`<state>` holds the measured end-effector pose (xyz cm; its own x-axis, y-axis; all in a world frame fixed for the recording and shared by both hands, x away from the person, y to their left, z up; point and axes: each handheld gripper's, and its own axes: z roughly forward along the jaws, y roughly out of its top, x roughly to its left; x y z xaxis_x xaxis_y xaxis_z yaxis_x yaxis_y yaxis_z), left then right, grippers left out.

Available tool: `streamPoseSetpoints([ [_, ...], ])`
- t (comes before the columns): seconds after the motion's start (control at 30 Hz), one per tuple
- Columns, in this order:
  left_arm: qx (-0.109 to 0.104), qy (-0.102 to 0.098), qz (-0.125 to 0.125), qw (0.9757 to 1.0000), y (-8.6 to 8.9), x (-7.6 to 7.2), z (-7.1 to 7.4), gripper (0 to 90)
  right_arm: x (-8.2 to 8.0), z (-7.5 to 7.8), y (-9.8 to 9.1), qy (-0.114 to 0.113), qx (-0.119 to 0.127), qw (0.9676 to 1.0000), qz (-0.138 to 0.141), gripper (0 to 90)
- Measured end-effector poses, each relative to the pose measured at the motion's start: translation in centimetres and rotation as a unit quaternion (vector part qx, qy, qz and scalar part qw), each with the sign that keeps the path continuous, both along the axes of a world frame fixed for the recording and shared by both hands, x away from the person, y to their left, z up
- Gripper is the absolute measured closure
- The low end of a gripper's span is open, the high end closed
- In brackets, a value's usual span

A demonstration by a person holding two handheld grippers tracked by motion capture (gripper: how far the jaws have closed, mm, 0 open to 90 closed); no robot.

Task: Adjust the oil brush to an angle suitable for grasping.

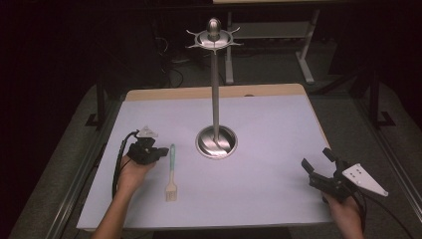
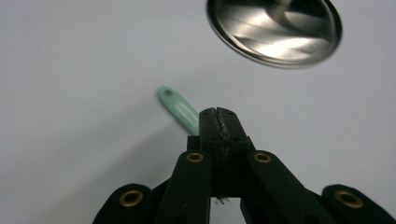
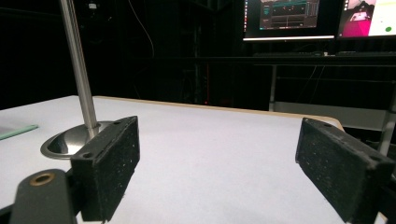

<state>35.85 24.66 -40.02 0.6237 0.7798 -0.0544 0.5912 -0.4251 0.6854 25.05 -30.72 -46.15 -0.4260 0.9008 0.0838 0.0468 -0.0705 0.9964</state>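
**Closed left tongs hover by the brush; right tongs gape at the far corner**

From above, we see a pastry brush lying flat on the white table, its pale green handle pointing away from the person and its light bristle head toward the near edge. The left gripper sits just to the left of the handle's upper half, held in the person's left hand, with its tips right beside the handle. We cannot tell from this view whether they touch it.

In the left gripper view, we find the two black jaws pressed together, with nothing between them. The green handle end shows past the jaws on their left side, running under or behind the tips, so the brush lies beside the closed tongs, not inside them.

The right gripper is near the table's right front corner, well apart from the brush. Its jaws stand wide apart, as the right gripper view confirms: both black pads frame bare tabletop and grip nothing. At the left edge of that view we catch a sliver of the green handle.

Between the two tongs stands a steel rack, its round base just right of the brush handle's tip.
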Motion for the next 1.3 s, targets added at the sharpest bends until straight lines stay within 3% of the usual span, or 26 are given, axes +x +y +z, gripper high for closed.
streamPoseSetpoints([
  [0.07,-0.016,-0.005,0.010,0.9998,0.0,0.6,0.1,90.0,0.0,0.0,0.0,0.000,0.001,1.0000,-0.001,13.1],
  [0.13,-0.002,-0.012,0.017,0.9998,-0.1,1.5,0.1,90.0,0.1,0.0,0.0,0.001,0.003,1.0000,-0.001,13.1],
  [0.2,-0.004,-0.021,0.022,0.9995,0.0,2.3,0.0,90.0,0.0,0.0,-0.1,0.001,0.003,1.0000,-0.001,13.1],
  [0.3,0.006,-0.024,0.029,0.9993,0.0,3.6,-0.8,90.0,0.0,0.0,0.0,0.000,0.004,1.0000,-0.001,13.1],
  [0.4,0.001,-0.018,0.040,0.9991,0.1,4.2,-1.8,90.0,0.0,0.0,-0.1,-0.001,0.003,1.0000,0.000,13.1],
  [0.47,0.001,-0.003,0.039,0.9992,0.1,4.3,-2.3,90.0,0.0,0.0,0.0,-0.001,0.003,1.0000,0.000,13.1],
  [0.5,0.010,-0.005,0.037,0.9993,0.3,4.3,-2.5,90.0,0.0,0.0,0.0,-0.001,0.002,1.0000,0.000,13.1],
  [0.63,-0.004,0.014,0.044,0.9989,0.7,4.0,-3.3,90.0,0.0,0.0,0.0,-0.001,0.000,1.0000,0.001,13.1],
  [0.73,-0.004,0.014,0.037,0.9992,0.5,3.9,-3.6,90.0,0.0,0.0,0.0,-0.002,0.000,1.0000,0.000,13.1],
  [0.77,-0.013,0.019,0.040,0.9989,0.3,3.8,-3.7,90.0,0.0,0.0,0.0,-0.003,-0.001,1.0000,0.000,13.1],
  [0.93,0.003,0.021,0.028,0.9994,-0.1,3.7,-4.0,90.0,0.0,0.0,0.1,-0.004,-0.003,1.0000,0.001,13.1],
  [1.3,0.003,0.016,0.011,0.9998,-1.3,3.4,-4.1,90.0,0.0,0.0,0.1,-0.003,-0.001,1.0000,0.001,13.1],
])
